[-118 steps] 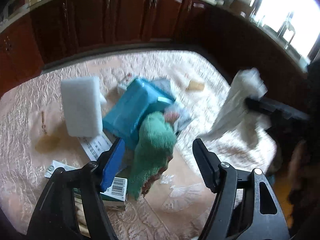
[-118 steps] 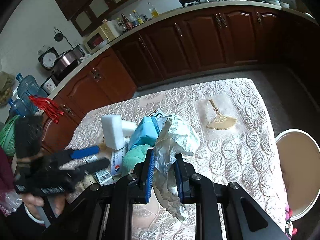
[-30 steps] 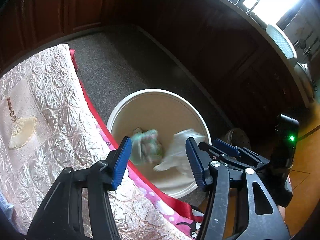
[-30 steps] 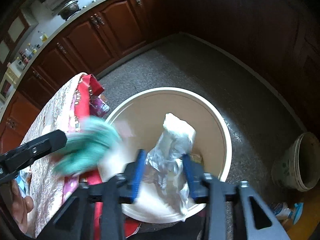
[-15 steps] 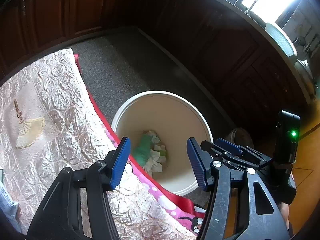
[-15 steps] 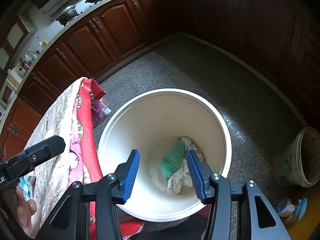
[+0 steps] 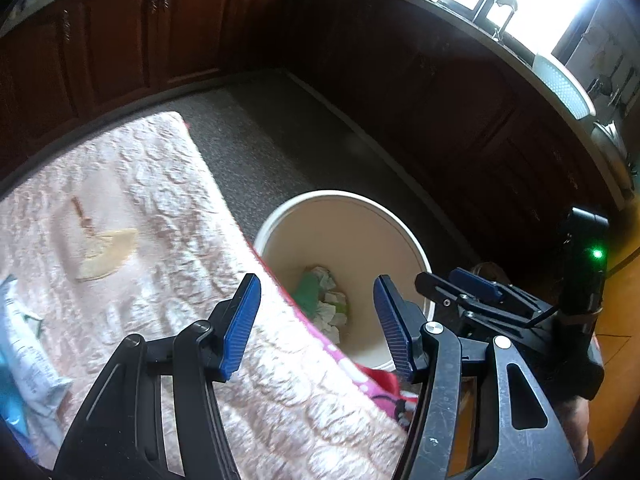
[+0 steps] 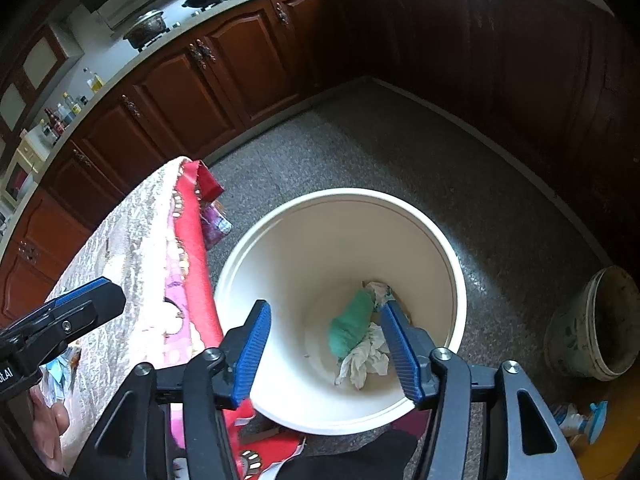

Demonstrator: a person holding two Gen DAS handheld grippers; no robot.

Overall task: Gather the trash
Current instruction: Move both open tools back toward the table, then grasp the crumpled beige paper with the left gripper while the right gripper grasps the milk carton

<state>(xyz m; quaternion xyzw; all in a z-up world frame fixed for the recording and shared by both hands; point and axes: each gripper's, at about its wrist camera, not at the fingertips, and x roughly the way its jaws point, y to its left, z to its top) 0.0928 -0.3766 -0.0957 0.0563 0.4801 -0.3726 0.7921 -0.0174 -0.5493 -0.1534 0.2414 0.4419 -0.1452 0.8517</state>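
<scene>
A white round bin (image 8: 444,248) stands on the floor beside the table; it also shows in the left wrist view (image 7: 404,232). Inside lie a green cloth (image 8: 352,326) and crumpled white paper (image 8: 366,362), also seen in the left wrist view as green cloth (image 7: 308,290) and paper (image 7: 330,308). My right gripper (image 8: 326,354) is open and empty above the bin's near rim. My left gripper (image 7: 316,320) is open and empty over the table edge next to the bin. The right gripper (image 7: 472,284) shows at right in the left wrist view.
The table's pale quilted cloth (image 7: 140,208) has a red and pink edge (image 8: 188,240). A blue and white packet (image 7: 24,356) lies at its left. Dark wood cabinets (image 8: 248,68) ring the grey floor. A dirty small bucket (image 8: 596,324) stands right of the bin.
The right gripper let go of the crumpled paper and the green cloth fell too; both now lie in the bin. The left gripper has drawn back over the table.
</scene>
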